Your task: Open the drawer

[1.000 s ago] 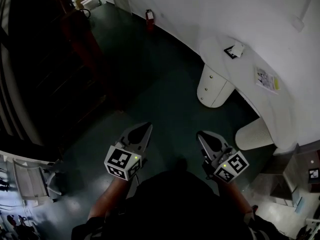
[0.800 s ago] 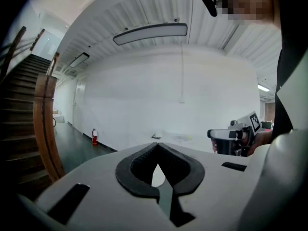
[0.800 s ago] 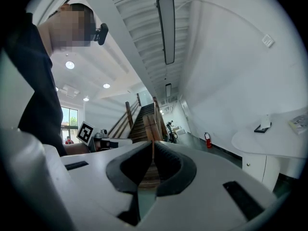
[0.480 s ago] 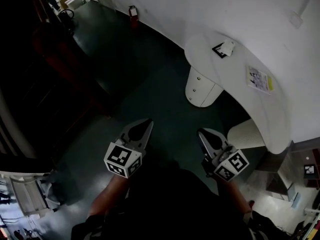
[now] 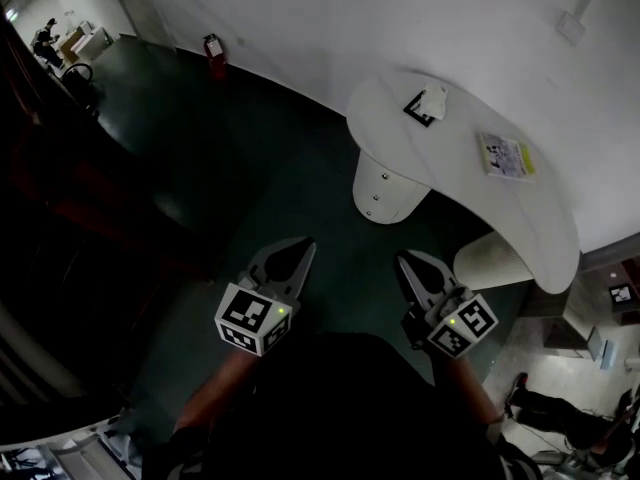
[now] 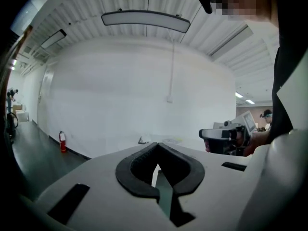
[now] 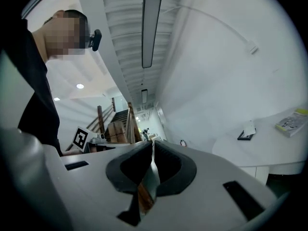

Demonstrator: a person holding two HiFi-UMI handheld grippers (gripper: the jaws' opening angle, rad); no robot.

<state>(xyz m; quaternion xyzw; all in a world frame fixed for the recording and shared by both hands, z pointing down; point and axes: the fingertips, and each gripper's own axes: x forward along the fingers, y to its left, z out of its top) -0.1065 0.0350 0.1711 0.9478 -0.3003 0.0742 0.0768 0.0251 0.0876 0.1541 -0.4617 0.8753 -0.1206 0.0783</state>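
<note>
Status: the task has not started. The drawer unit [image 5: 385, 190] is the rounded white pedestal under the curved white table [image 5: 455, 173], just above centre in the head view. Two small knobs show on its front, one above the other. Both fronts appear flush with the pedestal, so I judge the drawers to be closed.

Gripper state:
- My left gripper [image 5: 296, 256] sits in the lower centre of the frame. Its fingers are pressed together at the tips, with nothing between them.
- My right gripper [image 5: 412, 268] is just to the right of it. Its fingers are likewise closed tip to tip, and it holds nothing.
- Both are held close to my body, well apart from the pedestal.

Remaining steps, as I judge them: close the gap to the pedestal, spread one pair of fingers, take a knob, and pull the front outward.

Clearances:
- The dark floor [image 5: 300, 178] between the grippers and the pedestal shows no obstruction.
- The table top overhangs the pedestal. Its edge runs just above the upper knob, so any approach must come in below that edge.
- A second white pedestal [image 5: 495, 263] stands at centre right, near my right gripper. It limits sideways room there.
- A booklet [image 5: 505, 156] and a small dark-framed item [image 5: 424, 105] lie on the table top, clear of the drawer fronts.
- A fire extinguisher [image 5: 211, 46] stands by the wall at upper left, well away.
- The left side of the frame is too dark to assess.
</note>
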